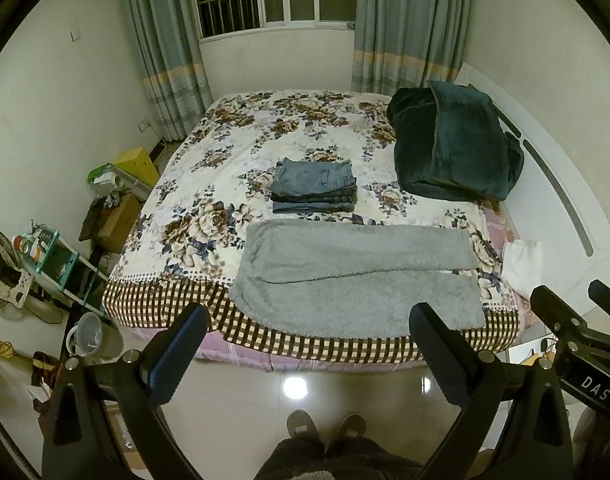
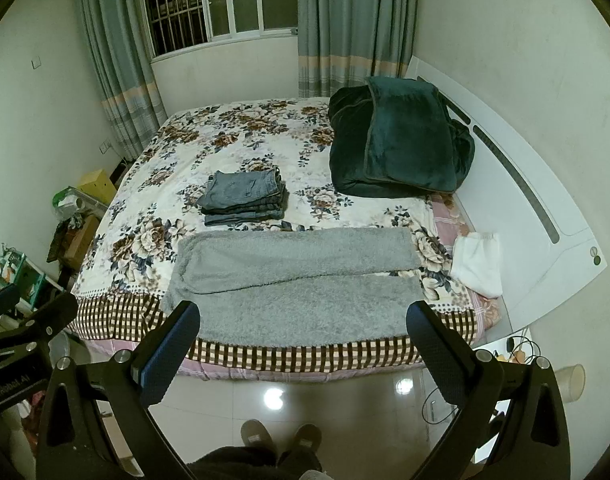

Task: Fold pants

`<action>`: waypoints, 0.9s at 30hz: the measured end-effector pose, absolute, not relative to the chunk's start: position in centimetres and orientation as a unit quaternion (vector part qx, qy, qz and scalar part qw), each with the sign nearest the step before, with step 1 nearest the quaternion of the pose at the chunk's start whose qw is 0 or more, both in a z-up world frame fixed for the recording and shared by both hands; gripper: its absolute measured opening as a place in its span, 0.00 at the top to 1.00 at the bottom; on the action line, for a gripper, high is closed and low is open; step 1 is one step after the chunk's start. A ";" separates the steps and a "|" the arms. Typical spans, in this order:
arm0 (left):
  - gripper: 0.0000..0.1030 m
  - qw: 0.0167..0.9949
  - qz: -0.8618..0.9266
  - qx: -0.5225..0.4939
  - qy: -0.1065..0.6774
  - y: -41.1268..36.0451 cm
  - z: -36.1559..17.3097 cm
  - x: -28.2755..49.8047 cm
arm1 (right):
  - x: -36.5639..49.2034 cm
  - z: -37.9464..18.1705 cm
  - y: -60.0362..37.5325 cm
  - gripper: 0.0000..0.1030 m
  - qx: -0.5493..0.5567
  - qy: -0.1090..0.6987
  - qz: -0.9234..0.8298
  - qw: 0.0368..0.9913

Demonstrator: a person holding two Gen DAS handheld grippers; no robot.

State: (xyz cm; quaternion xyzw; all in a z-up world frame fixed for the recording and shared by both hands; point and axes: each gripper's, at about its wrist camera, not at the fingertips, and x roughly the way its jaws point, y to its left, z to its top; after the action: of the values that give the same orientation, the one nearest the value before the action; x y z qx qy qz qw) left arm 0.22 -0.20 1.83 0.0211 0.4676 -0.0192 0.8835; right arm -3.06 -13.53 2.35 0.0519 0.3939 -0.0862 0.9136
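Fuzzy grey pants (image 1: 357, 276) lie flat along the near edge of the bed (image 1: 233, 152), with folded jeans (image 1: 315, 186) behind them. The left hand-held gripper (image 1: 309, 344) and right hand-held gripper (image 2: 303, 342) hang wide apart over the floor, holding nothing.

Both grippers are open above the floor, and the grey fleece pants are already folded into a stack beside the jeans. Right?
Not quite. The left wrist view shows the grey fleece pants lying spread flat, unfolded, at the bed's near edge; only the jeans are stacked. Left gripper and right gripper are open.
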 end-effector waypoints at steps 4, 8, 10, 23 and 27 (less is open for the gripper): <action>0.00 0.883 -0.021 0.020 0.468 -0.2 2.0 0.5 | -3.1 2.5 -13.5 0.00 0.052 0.393 -0.086 0.914; 0.00 0.883 -0.023 0.019 0.469 -0.2 2.4 0.7 | -3.1 2.5 -13.6 0.00 0.052 0.394 -0.085 0.914; 0.00 0.883 -0.021 0.020 0.468 -0.3 2.3 0.6 | -3.0 2.3 -13.7 0.00 0.051 0.394 -0.086 0.914; 0.00 0.884 -0.019 0.018 0.466 -1.4 4.4 1.4 | -3.2 2.7 -13.6 0.00 0.053 0.395 -0.084 0.913; 0.00 0.884 -0.017 0.017 0.467 -1.5 4.5 1.4 | -3.3 2.9 -13.7 0.00 0.051 0.396 -0.082 0.913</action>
State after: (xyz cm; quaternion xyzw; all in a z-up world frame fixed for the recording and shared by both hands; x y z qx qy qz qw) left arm 1.38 -1.54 4.47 0.0167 0.4667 -0.0174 0.8841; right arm -3.33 -13.67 2.90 0.0511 0.3957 -0.0824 0.9132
